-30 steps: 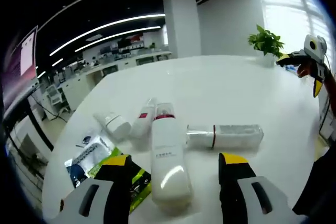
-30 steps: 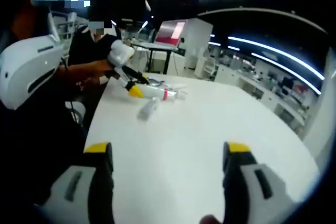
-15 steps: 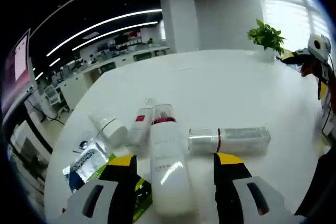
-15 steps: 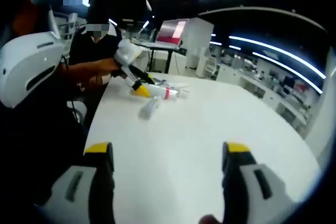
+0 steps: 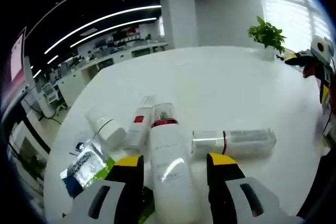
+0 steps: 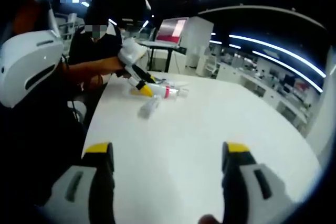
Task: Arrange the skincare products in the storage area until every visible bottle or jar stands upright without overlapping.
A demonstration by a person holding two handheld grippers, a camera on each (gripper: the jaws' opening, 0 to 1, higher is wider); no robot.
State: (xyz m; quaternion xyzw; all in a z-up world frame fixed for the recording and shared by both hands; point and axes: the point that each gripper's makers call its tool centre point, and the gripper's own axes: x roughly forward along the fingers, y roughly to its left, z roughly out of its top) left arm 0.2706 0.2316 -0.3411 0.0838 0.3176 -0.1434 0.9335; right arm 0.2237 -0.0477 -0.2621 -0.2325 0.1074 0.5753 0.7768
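**Bottle lying flat, jaws on each side of it**

Bottle first: the big white bottle with the red band [image 5: 167, 156] lies on its side on the white table [image 5: 220, 87]. The left gripper [image 5: 173, 162] has its two yellow-tipped jaws apart, one on each side of the bottle's body. Whether the pads already touch the bottle cannot be told, and the jaws have not closed on it.

To do this step well, the jaws should likely squeeze the wide body, not the thin neck, and squeeze it evenly. Then the bottle can be tipped up slowly until its flat bottom sits on the table. A fast tip could make it roll or knock its neighbours.

Just beside it on one side lie a small white tube with a red label [image 5: 137, 125] and a short white jar-like bottle [image 5: 106, 128]. On the other side lies a clear bottle with a red ring [image 5: 233, 141]. All are lying down. Some packets [image 5: 86, 165] sit near the left jaw.

The left gripper points down and forward over the bottles, low to the table.

The right gripper [image 6: 167, 153] is wide open and holds nothing. It hangs over bare table, well apart from the bottles, pointing back toward them.
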